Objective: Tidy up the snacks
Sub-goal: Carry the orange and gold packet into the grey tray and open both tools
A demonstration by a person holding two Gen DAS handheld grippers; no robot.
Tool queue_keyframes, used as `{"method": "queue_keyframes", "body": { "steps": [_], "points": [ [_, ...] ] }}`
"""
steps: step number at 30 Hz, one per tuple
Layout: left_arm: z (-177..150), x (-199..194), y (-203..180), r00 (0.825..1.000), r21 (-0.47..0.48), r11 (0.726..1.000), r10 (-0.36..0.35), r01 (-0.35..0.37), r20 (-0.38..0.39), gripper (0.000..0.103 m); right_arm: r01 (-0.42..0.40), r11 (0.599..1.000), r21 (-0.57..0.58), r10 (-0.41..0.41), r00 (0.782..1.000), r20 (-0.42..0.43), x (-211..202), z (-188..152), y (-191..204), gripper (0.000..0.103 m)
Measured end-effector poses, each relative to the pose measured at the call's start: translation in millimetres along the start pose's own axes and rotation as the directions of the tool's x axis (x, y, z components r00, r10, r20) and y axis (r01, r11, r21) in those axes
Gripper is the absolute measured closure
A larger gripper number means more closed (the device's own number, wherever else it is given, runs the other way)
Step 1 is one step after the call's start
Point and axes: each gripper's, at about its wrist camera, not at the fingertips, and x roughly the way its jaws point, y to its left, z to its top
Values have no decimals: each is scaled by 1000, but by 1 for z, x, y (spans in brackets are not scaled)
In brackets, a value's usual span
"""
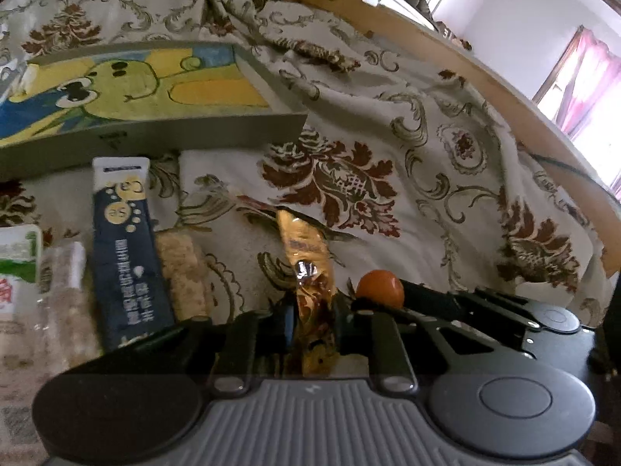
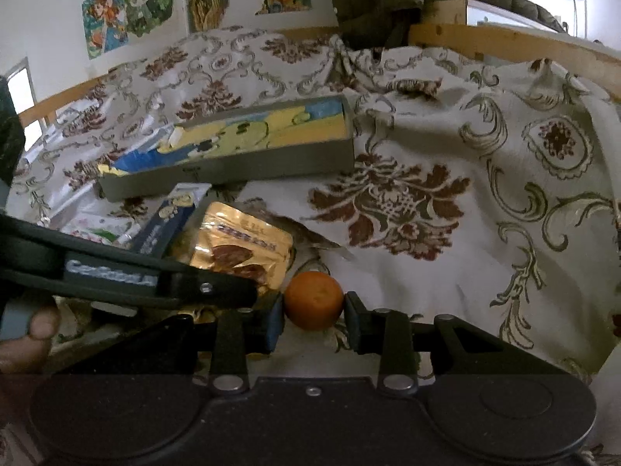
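Left tongs (image 1: pixel 312 322) pinch a gold packet (image 1: pixel 308 268), its print unreadable; right tongs (image 2: pixel 313 316) clamp an orange (image 2: pixel 314 300).

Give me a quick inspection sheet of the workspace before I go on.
Surface: patterned bedspread, rumpled.
Job's things: gold snack pouch; orange; navy stick packet; grey cartoon box, nearly empty.
Clutter: more wrapped snacks at the left edge.
Grippers: left gripper shut on the gold snack pouch; right gripper shut on the orange.
Cables: nothing seen for certain.
Surroundings: wooden bed frame, posters, window with pink curtain.
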Motion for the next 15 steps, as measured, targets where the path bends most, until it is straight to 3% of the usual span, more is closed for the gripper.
{"method": "queue_keyframes", "body": {
  "steps": [10,15],
  "points": [
    [9,-29,14,997,-47,999,14,-10,70,85,-52,998,-26,54,996,68,-13,7,11,67],
    [32,-42,29,990,-77,996,54,-44,132,85,-93,995,-24,95,991,94,-4,32,15,67]
  ]
}}
